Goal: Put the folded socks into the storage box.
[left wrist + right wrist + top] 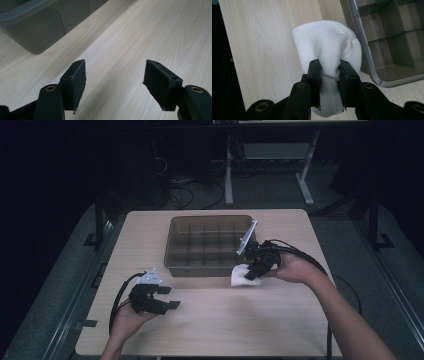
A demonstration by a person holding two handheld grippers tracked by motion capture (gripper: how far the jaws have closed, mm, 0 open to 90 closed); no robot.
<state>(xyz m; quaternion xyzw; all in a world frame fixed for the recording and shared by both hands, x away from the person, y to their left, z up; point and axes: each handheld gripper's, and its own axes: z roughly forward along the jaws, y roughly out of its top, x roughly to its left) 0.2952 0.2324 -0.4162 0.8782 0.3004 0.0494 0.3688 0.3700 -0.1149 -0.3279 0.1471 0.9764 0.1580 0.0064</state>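
Lab: cables [182, 195], desk frame [229, 170]

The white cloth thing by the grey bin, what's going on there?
A person holds a gripper in each hand at a wooden table. The right gripper has its fingers pinched on a white bundled cloth, right beside the near corner of a grey divided bin. The cloth is not in the bin. The left gripper is open with nothing between its fingers, over bare table off to the left.
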